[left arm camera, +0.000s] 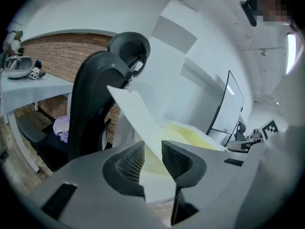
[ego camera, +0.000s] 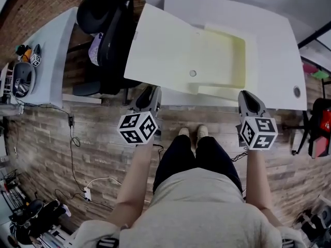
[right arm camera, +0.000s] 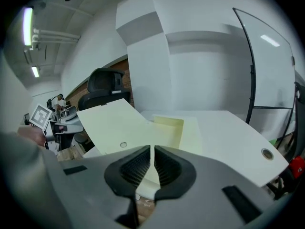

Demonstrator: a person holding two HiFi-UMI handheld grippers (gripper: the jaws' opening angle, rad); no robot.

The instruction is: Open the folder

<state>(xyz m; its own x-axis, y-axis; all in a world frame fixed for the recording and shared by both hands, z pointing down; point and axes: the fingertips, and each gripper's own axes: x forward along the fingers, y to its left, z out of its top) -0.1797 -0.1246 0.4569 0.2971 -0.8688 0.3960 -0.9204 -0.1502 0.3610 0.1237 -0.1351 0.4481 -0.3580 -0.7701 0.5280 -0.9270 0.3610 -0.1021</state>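
A pale yellow folder (ego camera: 170, 50) lies open on the white table (ego camera: 274, 45); its cover is flipped out to the left and overhangs the table's left edge. A small round snap (ego camera: 192, 73) shows on the cover. My left gripper (ego camera: 149, 91) hovers at the table's front edge, below the cover, open with nothing between its fingers. In the left gripper view the folder (left arm camera: 143, 123) rises beyond the left gripper (left arm camera: 152, 151). My right gripper (ego camera: 246, 94) is at the front edge, right of the folder, shut and empty. The right gripper view shows the folder (right arm camera: 119, 123) past the right gripper (right arm camera: 152, 159).
A black office chair (ego camera: 108, 30) stands against the table's left side, under the overhanging cover. A second white desk (ego camera: 51, 50) with small devices is farther left. Cables (ego camera: 77, 138) run over the brick-pattern floor. A red object (ego camera: 325, 120) sits at the right. The person's legs (ego camera: 196, 154) are below the table edge.
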